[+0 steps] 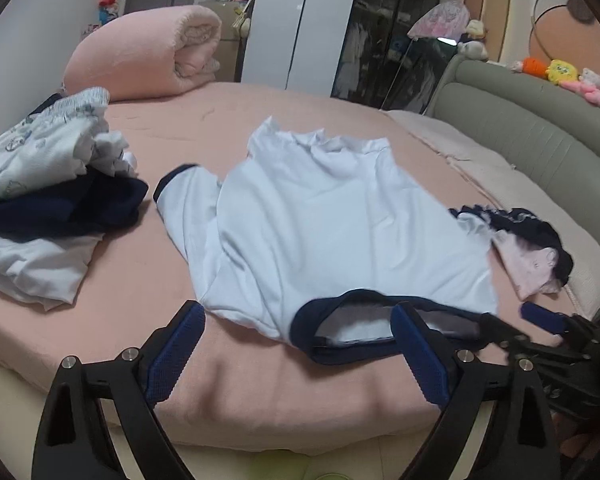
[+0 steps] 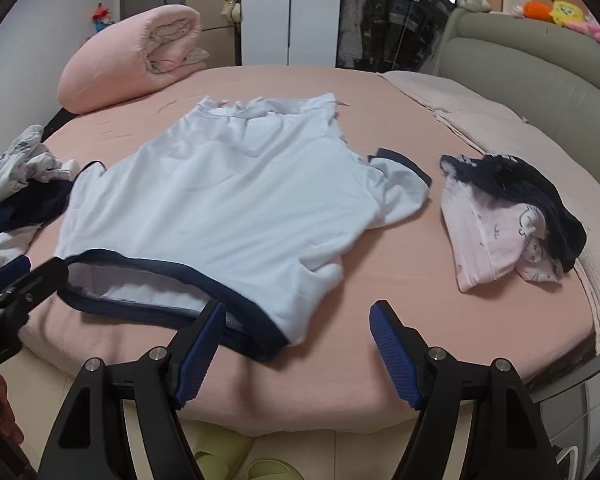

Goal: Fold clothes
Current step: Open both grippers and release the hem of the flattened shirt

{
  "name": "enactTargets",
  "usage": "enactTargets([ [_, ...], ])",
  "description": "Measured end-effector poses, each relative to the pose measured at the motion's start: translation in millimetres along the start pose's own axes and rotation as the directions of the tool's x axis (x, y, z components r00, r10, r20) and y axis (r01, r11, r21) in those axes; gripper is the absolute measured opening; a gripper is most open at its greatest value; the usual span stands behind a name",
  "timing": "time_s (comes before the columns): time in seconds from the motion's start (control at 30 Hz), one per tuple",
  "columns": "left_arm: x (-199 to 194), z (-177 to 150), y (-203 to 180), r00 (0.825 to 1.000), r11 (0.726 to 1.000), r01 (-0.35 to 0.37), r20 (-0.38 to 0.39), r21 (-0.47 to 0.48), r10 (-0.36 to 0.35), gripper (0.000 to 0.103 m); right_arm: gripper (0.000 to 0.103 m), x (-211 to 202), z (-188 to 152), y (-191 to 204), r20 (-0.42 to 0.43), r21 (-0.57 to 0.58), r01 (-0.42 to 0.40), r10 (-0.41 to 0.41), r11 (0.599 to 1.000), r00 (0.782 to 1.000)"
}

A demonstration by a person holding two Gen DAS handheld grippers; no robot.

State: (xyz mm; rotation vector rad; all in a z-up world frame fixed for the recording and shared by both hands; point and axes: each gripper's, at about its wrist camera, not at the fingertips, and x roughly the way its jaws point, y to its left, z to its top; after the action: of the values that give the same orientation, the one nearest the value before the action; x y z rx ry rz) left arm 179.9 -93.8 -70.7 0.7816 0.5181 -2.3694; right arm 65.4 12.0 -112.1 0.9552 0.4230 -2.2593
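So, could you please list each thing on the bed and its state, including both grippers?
white T-shirt: spread flat, unfolded
pink blanket: rolled up
clothes pile: heaped, unfolded
pink and navy garments: folded roughly
left gripper: open, fingers empty
right gripper: open, fingers empty

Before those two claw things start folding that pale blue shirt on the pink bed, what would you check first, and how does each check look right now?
1. Left gripper open, holding nothing: ok.
2. Right gripper open, holding nothing: ok.
3. Pale blue T-shirt with navy trim spread out on the pink bedsheet: ok.
4. Shirt smooth: not ok, its far hem is rumpled and the side near the right gripper is bunched.
5. Both sleeves laid out: ok, one shows on each side.
6. Shirt clear of the pink and navy folded clothes: ok in the right wrist view.
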Motion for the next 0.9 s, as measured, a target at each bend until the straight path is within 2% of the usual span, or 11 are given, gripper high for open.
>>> enactTargets([
  [0.33, -9, 15, 10, 1.000, 0.999, -0.001, 0.022, -0.049, 0.002, 0.095, 0.075, -19, 16, 15, 0.050, -0.026, -0.045, 0.046, 0.999, 0.998],
  [0.5, 2, 22, 28, 0.999, 0.998, -0.014, -0.032, -0.062, 0.012, 0.095, 0.075, -18, 25, 0, 0.054, 0.012, -0.058, 0.057, 0.998, 0.997],
  [0.6, 5, 29, 37, 0.996, 0.996, -0.086, -0.031, -0.011, 0.086, 0.095, 0.075, -9, 32, -19, 0.022, 0.058, -0.072, 0.071, 0.996, 0.997],
  [0.77, 25, 48, 54, 0.992, 0.992, -0.122, -0.024, 0.014, 0.122, 0.095, 0.075, 4, 47, -37, 0.005, 0.007, -0.033, 0.033, 0.999, 0.999],
  [0.9, 42, 63, 67, 0.989, 0.988, -0.149, -0.018, 0.034, 0.150, 0.095, 0.075, 20, 58, -49, -0.026, 0.014, -0.043, 0.044, 0.999, 0.999],
])
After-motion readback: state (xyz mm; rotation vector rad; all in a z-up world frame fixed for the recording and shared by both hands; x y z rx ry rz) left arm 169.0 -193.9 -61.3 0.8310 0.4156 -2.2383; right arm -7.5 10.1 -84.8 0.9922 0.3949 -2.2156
